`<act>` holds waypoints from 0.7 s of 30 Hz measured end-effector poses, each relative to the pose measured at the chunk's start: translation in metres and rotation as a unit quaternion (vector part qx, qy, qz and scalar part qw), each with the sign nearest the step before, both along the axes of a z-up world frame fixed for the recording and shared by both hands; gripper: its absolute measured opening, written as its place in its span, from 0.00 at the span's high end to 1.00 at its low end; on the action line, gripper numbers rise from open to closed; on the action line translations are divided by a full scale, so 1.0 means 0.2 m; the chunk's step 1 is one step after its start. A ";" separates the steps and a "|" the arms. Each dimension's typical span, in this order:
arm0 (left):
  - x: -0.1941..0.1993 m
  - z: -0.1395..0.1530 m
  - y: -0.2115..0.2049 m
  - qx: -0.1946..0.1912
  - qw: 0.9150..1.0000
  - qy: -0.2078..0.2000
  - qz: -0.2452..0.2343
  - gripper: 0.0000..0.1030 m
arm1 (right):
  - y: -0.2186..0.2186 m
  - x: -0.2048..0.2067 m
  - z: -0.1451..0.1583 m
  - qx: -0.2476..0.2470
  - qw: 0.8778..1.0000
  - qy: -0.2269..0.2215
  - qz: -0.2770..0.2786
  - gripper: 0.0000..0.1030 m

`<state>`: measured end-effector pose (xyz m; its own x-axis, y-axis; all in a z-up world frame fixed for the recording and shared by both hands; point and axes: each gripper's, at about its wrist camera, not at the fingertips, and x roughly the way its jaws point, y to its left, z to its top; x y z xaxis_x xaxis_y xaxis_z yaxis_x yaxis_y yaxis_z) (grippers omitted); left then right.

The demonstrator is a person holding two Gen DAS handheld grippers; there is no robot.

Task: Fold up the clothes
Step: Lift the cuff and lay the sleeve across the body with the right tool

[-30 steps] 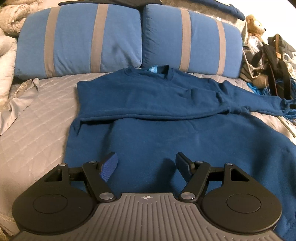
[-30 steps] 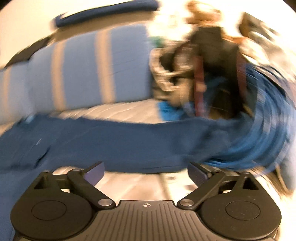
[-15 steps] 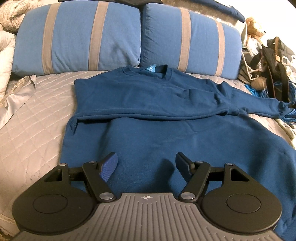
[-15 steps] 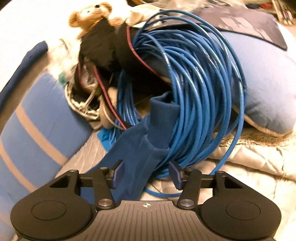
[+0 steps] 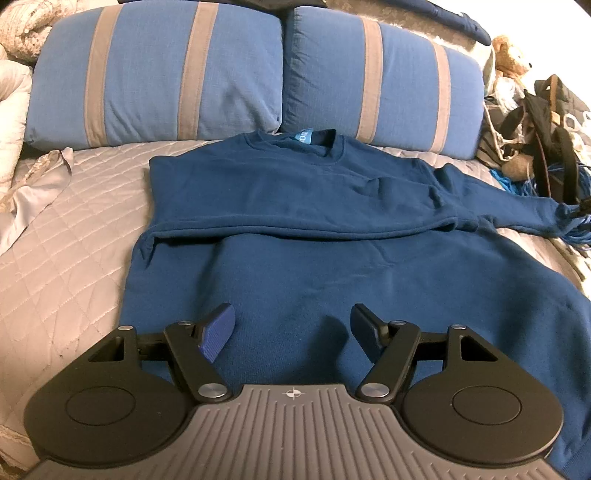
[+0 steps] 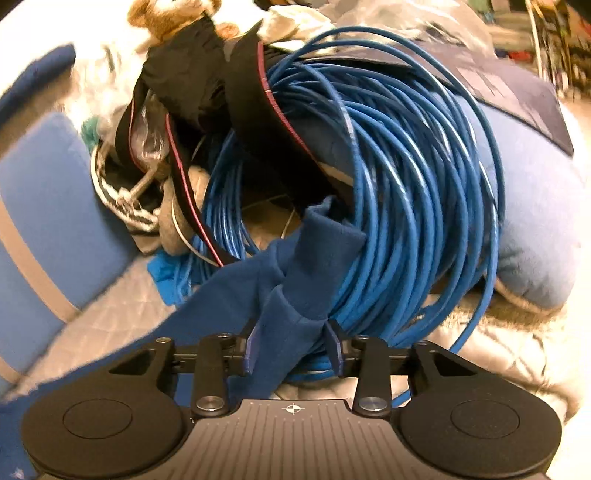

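Observation:
A dark blue sweatshirt point(image 5: 295, 229) lies flat on the quilted bed, collar toward the pillows, its left sleeve folded across the chest. Its right sleeve point(image 5: 517, 210) stretches out to the right edge. My left gripper point(image 5: 293, 328) is open and empty, hovering over the sweatshirt's lower body. My right gripper point(image 6: 293, 349) is shut on the cuff end of that sleeve point(image 6: 295, 295), which bunches up between the fingers against a coil of blue cable point(image 6: 399, 192).
Two blue pillows with grey stripes point(image 5: 184, 70) stand behind the sweatshirt. A clutter of black straps, bags and a teddy bear point(image 6: 173, 11) sits at the right bedside. A pale blue cushion point(image 6: 535, 206) lies beyond the cable. Bare grey quilt point(image 5: 74, 229) lies left of the sweatshirt.
My right gripper swung right to the sleeve's end and closed its fingers on the cuff. My left gripper stayed open over the sweatshirt, shifting only slightly.

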<state>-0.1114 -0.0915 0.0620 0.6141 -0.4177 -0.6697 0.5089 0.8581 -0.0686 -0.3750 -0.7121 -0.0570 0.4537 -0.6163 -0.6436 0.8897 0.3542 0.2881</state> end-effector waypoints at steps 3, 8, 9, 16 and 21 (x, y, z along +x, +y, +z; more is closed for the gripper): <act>0.00 0.00 0.00 0.000 1.000 0.000 0.001 0.33 | 0.01 0.01 0.01 -0.011 1.000 0.012 0.002 0.81; 0.01 0.00 0.01 -0.001 1.000 0.002 0.000 0.33 | 0.05 0.00 0.06 -0.034 0.999 -0.008 0.017 0.84; 0.01 0.00 0.01 -0.001 1.000 0.002 0.000 0.33 | 0.06 0.00 0.08 -0.040 0.999 -0.012 0.021 0.85; 0.00 -0.01 -0.03 0.025 1.000 -0.001 0.009 0.33 | 0.20 0.11 0.22 -0.083 0.993 -0.030 0.081 0.87; 0.00 -0.01 -0.02 0.029 1.000 -0.001 0.010 0.33 | 0.33 0.21 0.31 -0.112 0.983 -0.044 0.141 0.88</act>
